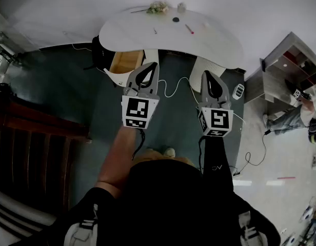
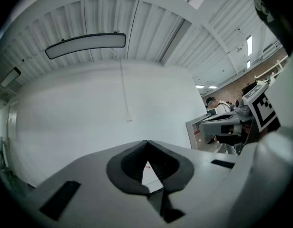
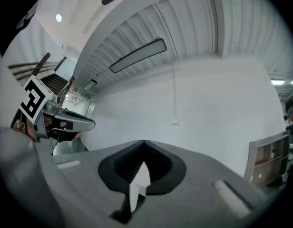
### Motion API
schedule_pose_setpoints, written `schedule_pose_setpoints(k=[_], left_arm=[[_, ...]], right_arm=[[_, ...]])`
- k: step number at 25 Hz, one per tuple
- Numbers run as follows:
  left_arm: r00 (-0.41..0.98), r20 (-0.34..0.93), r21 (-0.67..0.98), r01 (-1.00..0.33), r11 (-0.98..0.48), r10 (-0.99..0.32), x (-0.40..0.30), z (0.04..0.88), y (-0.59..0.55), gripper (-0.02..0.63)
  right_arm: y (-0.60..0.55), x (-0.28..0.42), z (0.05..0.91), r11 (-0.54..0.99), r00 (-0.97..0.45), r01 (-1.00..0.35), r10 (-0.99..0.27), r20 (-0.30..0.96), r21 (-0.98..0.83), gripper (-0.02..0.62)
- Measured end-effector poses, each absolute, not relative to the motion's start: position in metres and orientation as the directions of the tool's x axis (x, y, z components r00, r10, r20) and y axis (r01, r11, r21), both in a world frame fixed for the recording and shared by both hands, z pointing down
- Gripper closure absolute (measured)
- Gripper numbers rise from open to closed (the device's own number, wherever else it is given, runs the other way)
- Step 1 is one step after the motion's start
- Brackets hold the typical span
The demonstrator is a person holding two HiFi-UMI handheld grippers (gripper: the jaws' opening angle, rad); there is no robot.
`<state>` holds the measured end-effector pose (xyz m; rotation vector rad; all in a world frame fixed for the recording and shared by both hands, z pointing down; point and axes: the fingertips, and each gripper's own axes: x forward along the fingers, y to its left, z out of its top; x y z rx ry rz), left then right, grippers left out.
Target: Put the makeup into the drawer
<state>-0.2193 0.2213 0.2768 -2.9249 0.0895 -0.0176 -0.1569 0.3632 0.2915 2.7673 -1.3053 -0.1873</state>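
Observation:
In the head view a white oval table (image 1: pixel 219 40) stands ahead. On it lie a red makeup stick (image 1: pixel 189 28), a dark round compact (image 1: pixel 176 19), a thin dark stick (image 1: pixel 155 31) and a small white jar (image 1: pixel 181 7). A wooden drawer (image 1: pixel 125 60) hangs open under the table's left end. My left gripper (image 1: pixel 152 65) is held level short of the table, just right of the drawer, jaws shut and empty. My right gripper (image 1: pixel 205 74) is beside it, also shut with nothing held. Each gripper view faces the white wall: left gripper (image 2: pixel 147 142), right gripper (image 3: pixel 144 142).
A sprig of flowers (image 1: pixel 157 6) lies at the table's far edge. White cables (image 1: pixel 173 88) run over the dark floor below the table. A shelf unit (image 1: pixel 286 68) and a person (image 1: pixel 296 111) are at the right. Dark wooden slats (image 1: pixel 30 147) fill the left.

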Motion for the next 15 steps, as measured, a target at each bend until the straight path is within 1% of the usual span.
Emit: schedule_pose_setpoints(k=[15], left_arm=[[0.997,0.003,-0.223,-0.075,-0.972,-0.078,-0.2152,0.2757,0.2205,0.599]], right_arm=[[0.3622,-0.1515,0.2891,-0.627,0.622,-0.766,-0.778,-0.083,0.142,0.594]])
